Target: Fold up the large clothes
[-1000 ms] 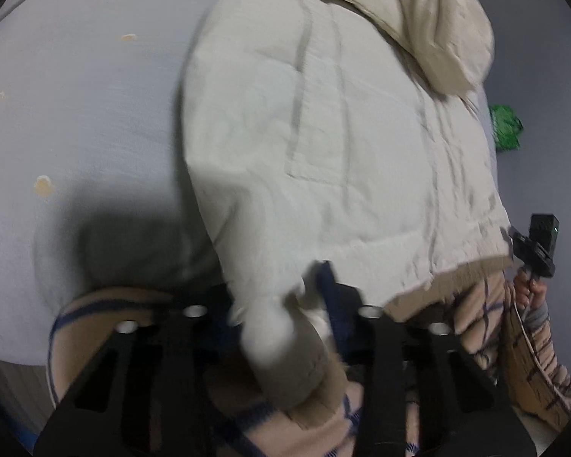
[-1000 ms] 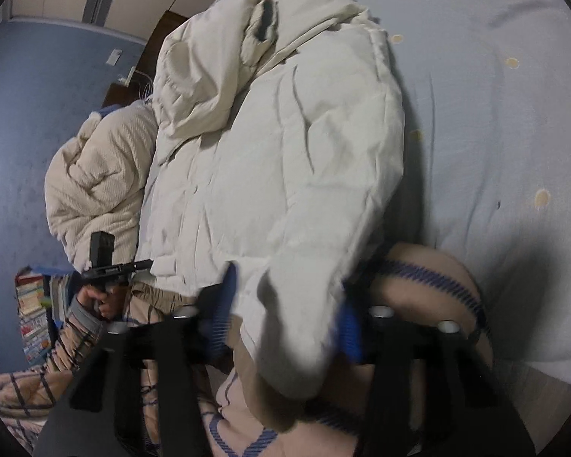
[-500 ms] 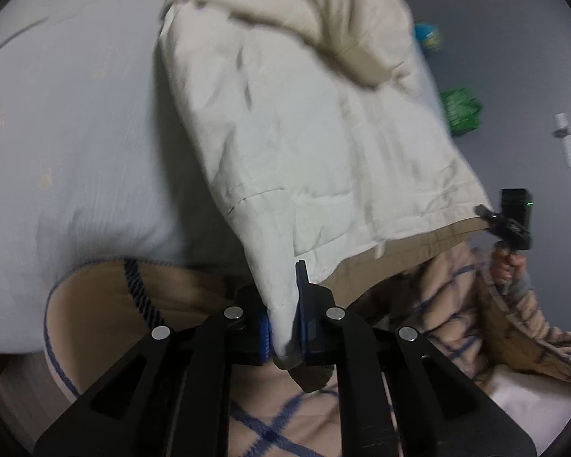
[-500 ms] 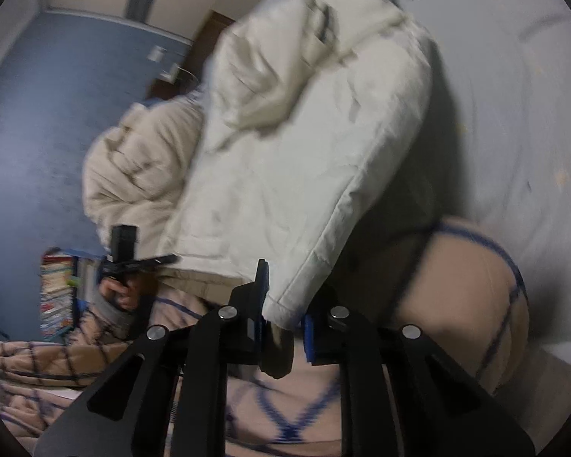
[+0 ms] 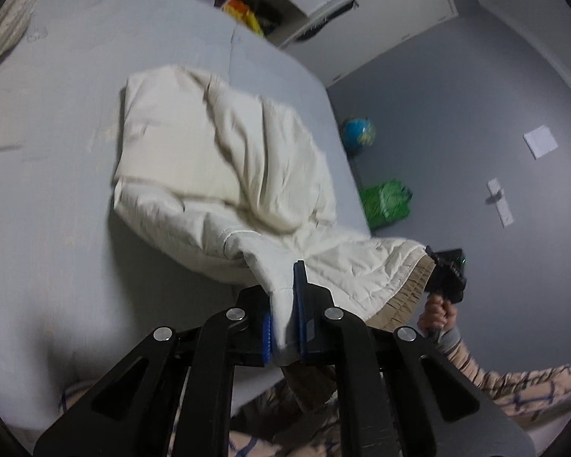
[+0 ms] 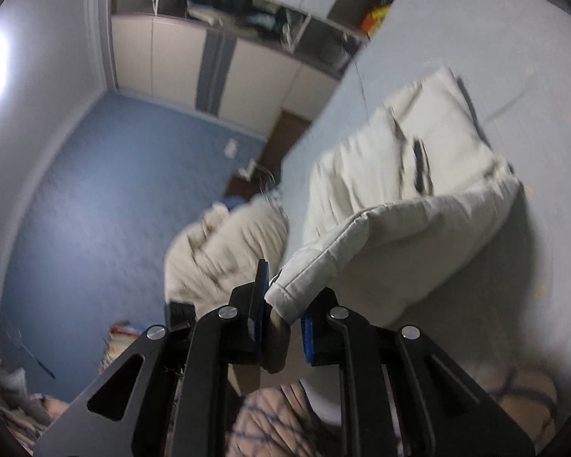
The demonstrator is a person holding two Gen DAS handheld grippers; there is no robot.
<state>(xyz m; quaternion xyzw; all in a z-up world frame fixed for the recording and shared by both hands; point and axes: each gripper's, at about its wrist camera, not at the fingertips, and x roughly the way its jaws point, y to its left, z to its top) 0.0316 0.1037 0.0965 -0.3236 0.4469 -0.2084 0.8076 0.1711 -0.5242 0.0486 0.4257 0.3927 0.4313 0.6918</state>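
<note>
- A cream padded jacket (image 5: 224,175) is seen lifted at its near hem, while its far end is left lying on the bed (image 5: 57,152)
- The jacket's shell is shown as matte, creased and puffy, with stitched quilting lines and a turned seam along the edge; a tan lining is exposed under the hem on the right of the left wrist view
- The left gripper (image 5: 285,327) is clenched on a folded corner of the hem; the cloth is pinched flat between its blue ribbed pads (image 5: 267,337)
- The right gripper (image 6: 283,327) is clamped on the opposite corner of the hem, where a rounded, thick roll of fabric is squeezed between the blue pads (image 6: 307,337)
- Both pairs of jaws have just been closing, with jacket cloth between them
- The gripper arms are made of flat black plates with cut-out slots and round silver bolts
- The bed is covered by a smooth pale grey-blue sheet with faint small spots
- A second bundle of cream, ribbed bedding (image 6: 224,251) is seen beside the bed, blurred
- A hand (image 5: 437,314) wrapped round a black handle is visible at the jacket's right edge, with a checked beige sleeve (image 5: 514,384) behind it
- A blue globe (image 5: 358,133) and a crinkled green bag (image 5: 386,202) are set on the floor near the grey wall
</note>
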